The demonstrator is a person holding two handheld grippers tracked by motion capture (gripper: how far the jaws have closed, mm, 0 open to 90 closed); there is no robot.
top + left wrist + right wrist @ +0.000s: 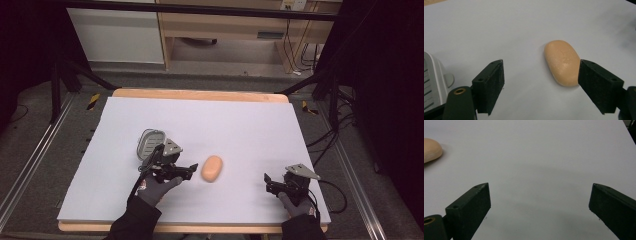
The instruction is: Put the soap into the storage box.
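The left hand-held gripper (191, 170) hangs wide open and empty just left of the peach bar of soap (211, 168), lying mid-worktop (250, 130) near the grey soap dish (150, 142). Centre the soap between the jaws, then close across its narrow width. The right hand-held gripper (267, 180) waits open and empty, well apart.

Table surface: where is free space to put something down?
The table is bare across its far half and between the soap and the right gripper. It is crowded near-left, where the soap dish, left gripper and soap lie close.

Lab: black curtains (385, 75), floor rails (30, 165), cables (327, 142).
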